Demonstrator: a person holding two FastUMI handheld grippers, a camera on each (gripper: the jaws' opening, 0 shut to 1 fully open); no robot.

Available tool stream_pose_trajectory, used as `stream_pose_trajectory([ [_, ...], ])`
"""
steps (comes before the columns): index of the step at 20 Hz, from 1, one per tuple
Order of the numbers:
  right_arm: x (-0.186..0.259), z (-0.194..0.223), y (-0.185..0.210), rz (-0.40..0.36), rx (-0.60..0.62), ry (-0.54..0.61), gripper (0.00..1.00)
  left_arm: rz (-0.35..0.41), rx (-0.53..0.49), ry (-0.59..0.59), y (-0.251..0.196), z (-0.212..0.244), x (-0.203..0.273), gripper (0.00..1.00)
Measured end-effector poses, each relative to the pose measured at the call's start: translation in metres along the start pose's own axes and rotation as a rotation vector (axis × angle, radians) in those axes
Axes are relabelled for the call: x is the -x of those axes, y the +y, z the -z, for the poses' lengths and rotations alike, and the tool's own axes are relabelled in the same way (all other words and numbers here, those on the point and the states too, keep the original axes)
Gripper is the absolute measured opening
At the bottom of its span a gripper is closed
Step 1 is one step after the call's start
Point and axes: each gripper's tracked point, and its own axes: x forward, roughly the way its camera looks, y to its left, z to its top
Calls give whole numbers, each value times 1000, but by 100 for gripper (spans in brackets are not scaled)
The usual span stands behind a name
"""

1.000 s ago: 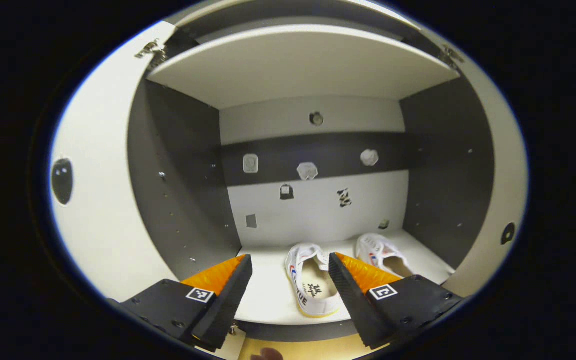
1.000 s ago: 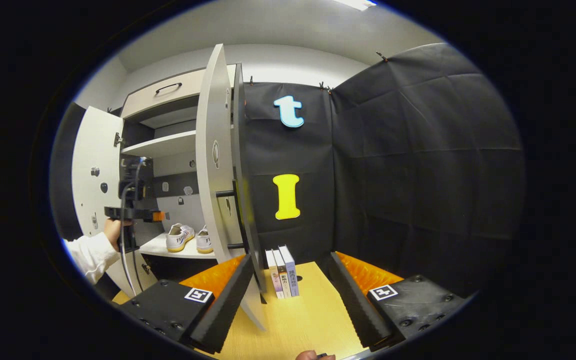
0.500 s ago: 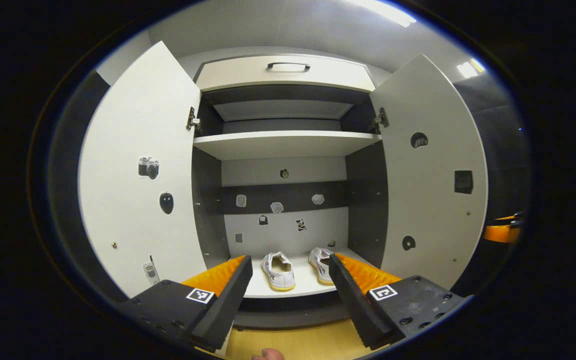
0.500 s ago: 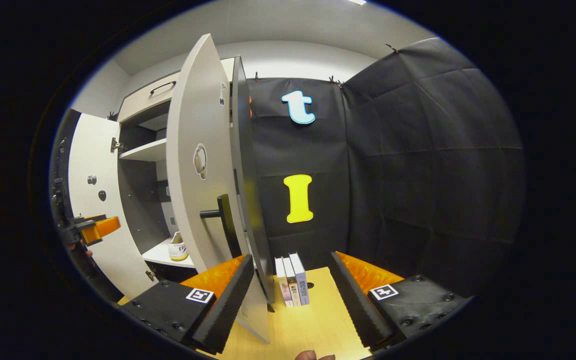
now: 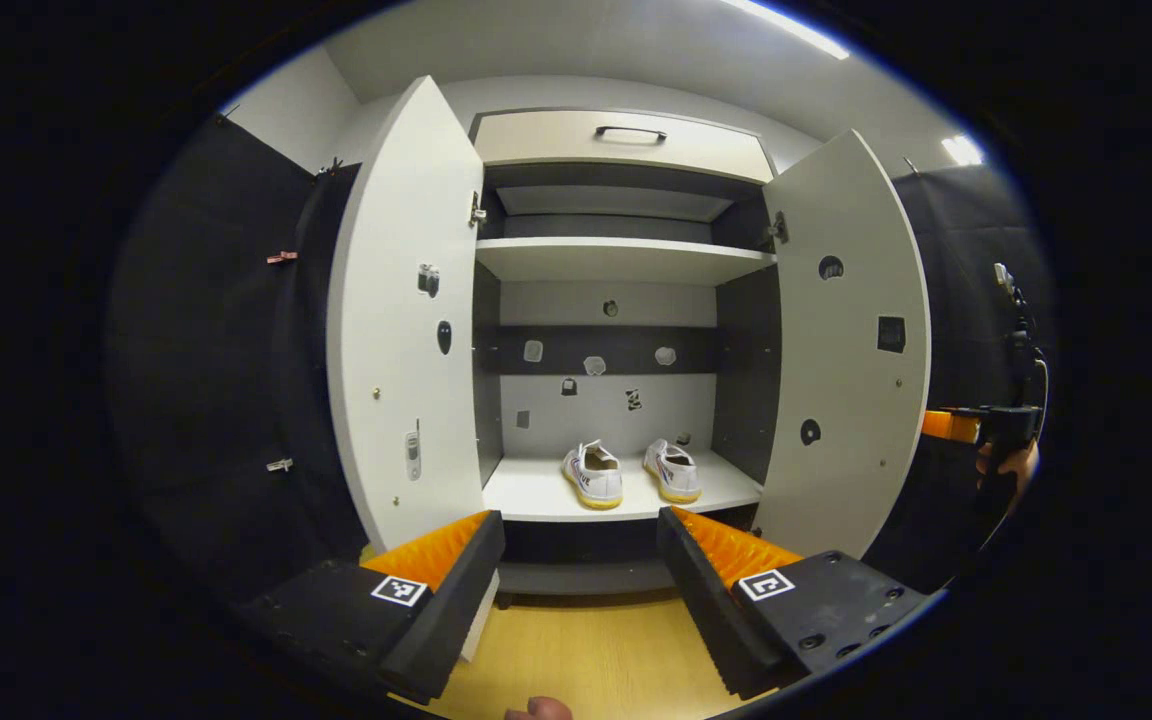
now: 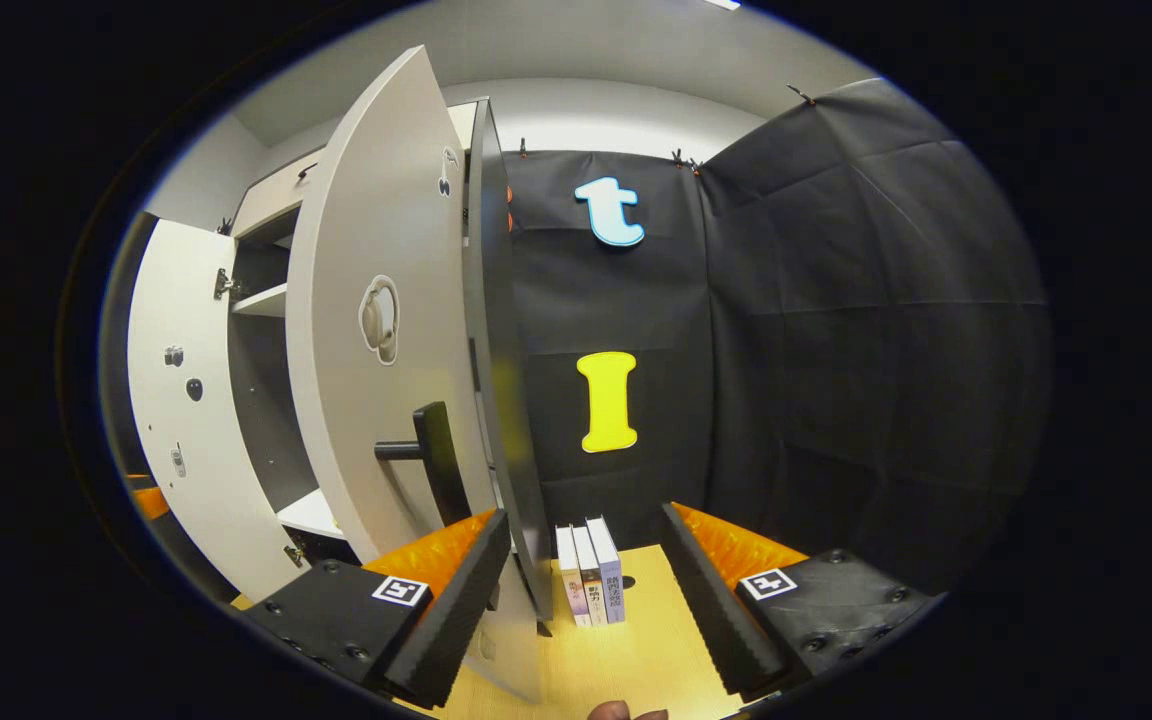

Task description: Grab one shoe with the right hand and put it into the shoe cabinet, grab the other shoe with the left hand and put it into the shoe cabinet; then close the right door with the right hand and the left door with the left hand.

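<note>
Both shoes [image 5: 630,472] are being kept on the cabinet [image 5: 623,255] shelf, well beyond the spread left gripper [image 5: 581,580]; the right door [image 6: 381,330] is being faced just ahead-left of the spread right gripper [image 6: 584,585].

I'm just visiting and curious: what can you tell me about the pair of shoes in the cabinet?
The pair of shoes are white low sneakers with yellowish soles and small coloured side marks. They look like canvas. They stand upright, side by side but apart, heels toward the camera, on the lower shelf of the open cabinet. Only the shelf touches them.
</note>
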Motion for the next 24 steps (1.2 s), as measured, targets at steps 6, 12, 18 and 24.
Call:
stream_pose_trajectory([
  [6,8,3,33,-12,10,-20,97,-74,32,-24,55,3,21,96],
  [12,6,19,117,-109,-40,-4,97,-118,40,-25,105,7,34,97],
  [18,5,23,216,-243,3,1,99,-146,55,-29,153,8,35,96],
  [24,43,21,251,-273,-29,-14,98,-198,63,-31,210,6,8,96],
])
